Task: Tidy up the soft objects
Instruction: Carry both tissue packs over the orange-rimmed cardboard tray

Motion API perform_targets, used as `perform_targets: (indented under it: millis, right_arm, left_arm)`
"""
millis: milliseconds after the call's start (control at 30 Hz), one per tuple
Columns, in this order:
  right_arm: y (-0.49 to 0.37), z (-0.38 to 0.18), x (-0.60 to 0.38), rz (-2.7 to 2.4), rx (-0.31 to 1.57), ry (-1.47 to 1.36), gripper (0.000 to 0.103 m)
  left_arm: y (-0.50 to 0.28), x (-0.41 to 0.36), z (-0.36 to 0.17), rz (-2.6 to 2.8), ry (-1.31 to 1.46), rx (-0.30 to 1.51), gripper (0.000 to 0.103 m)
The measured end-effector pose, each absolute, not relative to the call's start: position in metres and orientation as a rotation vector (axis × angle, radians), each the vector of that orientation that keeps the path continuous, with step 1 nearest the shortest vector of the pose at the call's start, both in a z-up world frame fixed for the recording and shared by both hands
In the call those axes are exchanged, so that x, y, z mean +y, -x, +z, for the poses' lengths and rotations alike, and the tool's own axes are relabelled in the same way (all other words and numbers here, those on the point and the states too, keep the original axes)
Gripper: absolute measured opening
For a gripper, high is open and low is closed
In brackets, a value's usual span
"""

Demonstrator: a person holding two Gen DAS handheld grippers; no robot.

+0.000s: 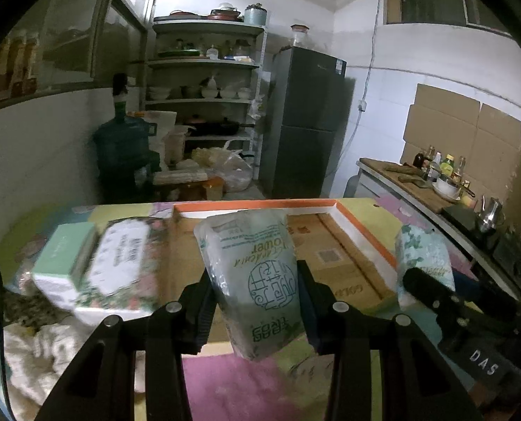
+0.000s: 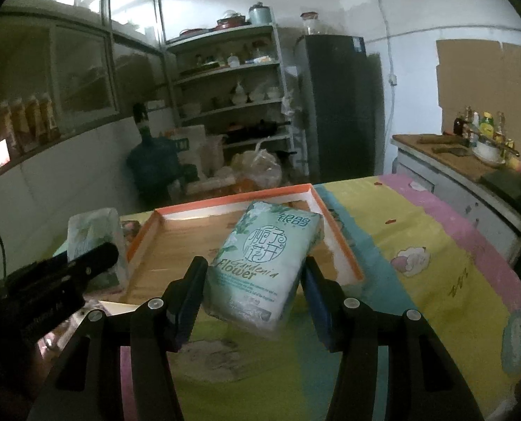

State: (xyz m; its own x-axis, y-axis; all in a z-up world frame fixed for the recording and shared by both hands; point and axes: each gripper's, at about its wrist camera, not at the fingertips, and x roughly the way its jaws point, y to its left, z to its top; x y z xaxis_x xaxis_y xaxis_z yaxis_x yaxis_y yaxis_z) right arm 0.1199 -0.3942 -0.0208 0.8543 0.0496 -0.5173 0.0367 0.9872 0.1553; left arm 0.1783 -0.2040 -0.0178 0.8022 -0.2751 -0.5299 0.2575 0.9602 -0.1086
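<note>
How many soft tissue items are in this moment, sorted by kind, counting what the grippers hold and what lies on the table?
Gardenia Flower tissue packs held in grippers: 2 (left gripper's pack, right gripper's pack)
Floral-wrapped tissue packs lying on the table: 1
Mint green tissue boxes: 1
Crumpled white cloths: 1
Total: 5

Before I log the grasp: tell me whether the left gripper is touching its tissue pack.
Touching. The left wrist view shows the left gripper with both fingers pressed against the sides of the tissue pack, which hangs lifted between them.
</note>
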Motion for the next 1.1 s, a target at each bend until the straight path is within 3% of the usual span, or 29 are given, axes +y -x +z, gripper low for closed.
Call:
perform_targets:
  millis: [1100]
  right_arm:
    - [-0.243, -0.075, -0.429, 0.217, 0.778, -0.081, 0.056]
  left_arm:
    - [-0.279, -0.266, -0.079, -0.211, 0.000, 0.792, 0.043]
